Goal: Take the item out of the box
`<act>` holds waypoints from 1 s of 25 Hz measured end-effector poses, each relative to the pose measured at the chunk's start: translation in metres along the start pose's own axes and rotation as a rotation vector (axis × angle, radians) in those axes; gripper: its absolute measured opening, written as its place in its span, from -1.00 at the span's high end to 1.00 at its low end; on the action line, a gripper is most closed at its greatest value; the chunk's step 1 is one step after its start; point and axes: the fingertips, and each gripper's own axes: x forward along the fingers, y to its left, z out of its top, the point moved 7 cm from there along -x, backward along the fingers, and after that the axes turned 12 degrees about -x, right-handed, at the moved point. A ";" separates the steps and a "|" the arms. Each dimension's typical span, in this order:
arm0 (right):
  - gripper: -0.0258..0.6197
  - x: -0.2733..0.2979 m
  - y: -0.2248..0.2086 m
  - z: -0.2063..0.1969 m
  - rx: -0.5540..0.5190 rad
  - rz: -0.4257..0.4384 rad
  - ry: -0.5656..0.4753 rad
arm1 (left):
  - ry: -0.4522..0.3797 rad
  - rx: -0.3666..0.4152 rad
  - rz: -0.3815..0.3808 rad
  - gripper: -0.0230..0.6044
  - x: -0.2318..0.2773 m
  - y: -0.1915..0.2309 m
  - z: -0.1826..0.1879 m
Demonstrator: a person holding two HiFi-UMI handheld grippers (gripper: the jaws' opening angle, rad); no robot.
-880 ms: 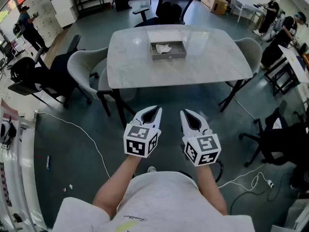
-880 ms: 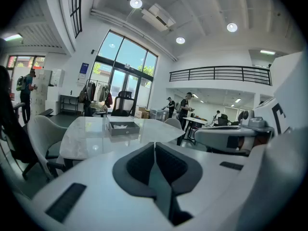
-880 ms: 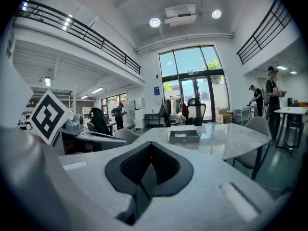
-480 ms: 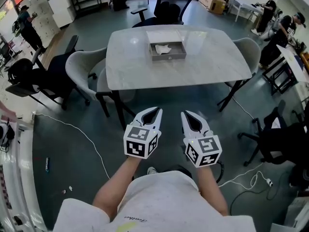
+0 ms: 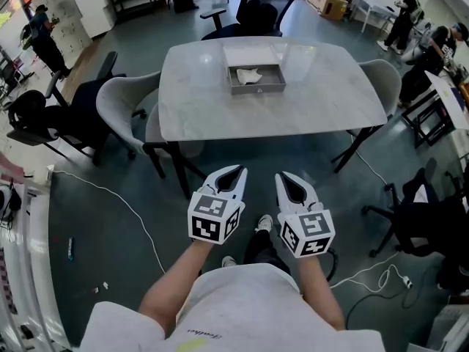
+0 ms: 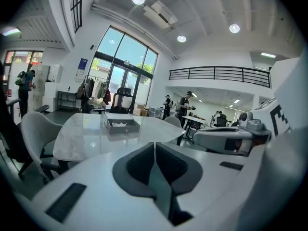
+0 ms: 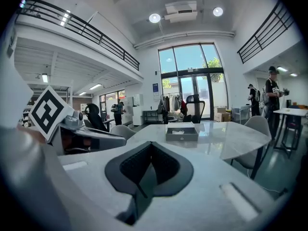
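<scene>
A grey open box [image 5: 255,78] stands at the far middle of a white marble table [image 5: 212,108], with a crumpled white item [image 5: 249,72] inside it. The box [image 6: 122,125] also shows far ahead in the left gripper view, and the box [image 7: 182,133] is ahead in the right gripper view. My left gripper [image 5: 236,170] and right gripper [image 5: 283,174] hover side by side over the floor, well short of the table's near edge. Both are shut and hold nothing.
Grey chairs [image 5: 124,108] stand at the table's left and right [image 5: 382,75]. A black office chair [image 5: 253,13] is behind it. White cables [image 5: 124,200] trail across the floor. People stand at the room's left and right edges. My shoe [image 5: 264,224] shows between the grippers.
The view has shifted slightly toward the table. A foot has stepped forward beneath the grippers. Both grippers hold the same pose and stay shut.
</scene>
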 end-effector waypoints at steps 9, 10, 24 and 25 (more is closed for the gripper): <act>0.91 0.050 -0.056 -0.003 0.022 0.037 0.010 | 0.014 0.008 0.025 0.87 0.068 0.009 0.024; 0.91 0.056 -0.064 -0.003 0.024 0.041 0.012 | 0.016 0.007 0.029 0.87 0.077 0.009 0.027; 0.91 0.123 -0.158 0.005 0.056 0.164 -0.016 | -0.004 0.018 0.170 0.87 0.164 0.011 0.076; 0.91 0.126 -0.164 0.005 0.055 0.175 -0.020 | -0.008 0.018 0.179 0.87 0.170 0.011 0.079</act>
